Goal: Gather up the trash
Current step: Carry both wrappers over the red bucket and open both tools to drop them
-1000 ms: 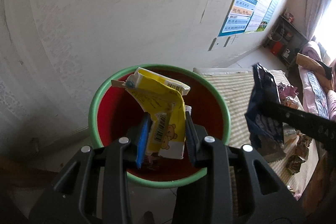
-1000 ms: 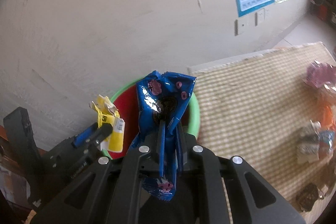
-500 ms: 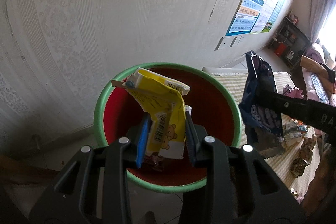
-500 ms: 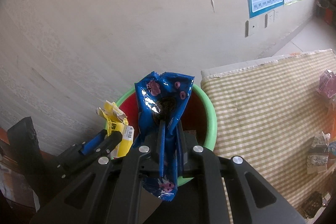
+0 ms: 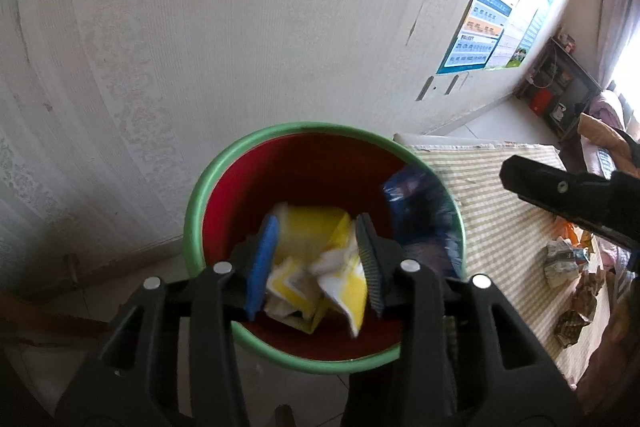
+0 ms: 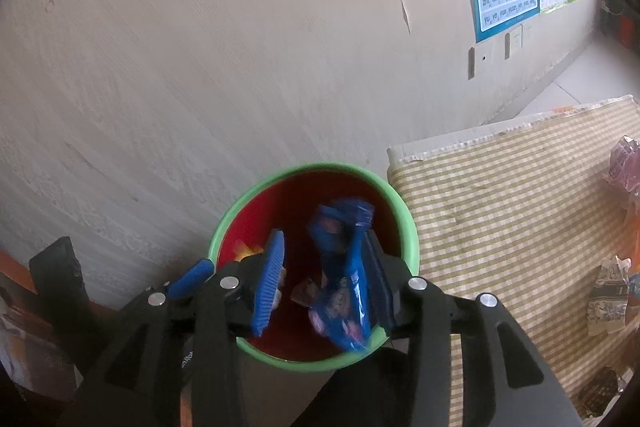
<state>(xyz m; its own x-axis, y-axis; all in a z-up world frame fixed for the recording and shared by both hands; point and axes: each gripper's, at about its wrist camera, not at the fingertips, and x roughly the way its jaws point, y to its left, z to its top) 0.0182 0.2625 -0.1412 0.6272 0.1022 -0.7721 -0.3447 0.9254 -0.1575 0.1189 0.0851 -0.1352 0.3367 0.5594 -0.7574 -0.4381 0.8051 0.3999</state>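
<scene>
Both sets of jaws are opening over the bin — yellow carton and blue wrapper sit loose between them, released.

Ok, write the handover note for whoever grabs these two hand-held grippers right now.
Left hand-held gripper: over the bin, jaws opening, the yellow carton loose between them and dropping in.
Right hand-held gripper: also over the bin, jaws opening, the blue snack bag slipping down along one finger into the bin.
Done: these two pieces are released above the bin.
Left: several wrappers lie on the checked mat beside the bin; fetch them and drop them in too.
</scene>
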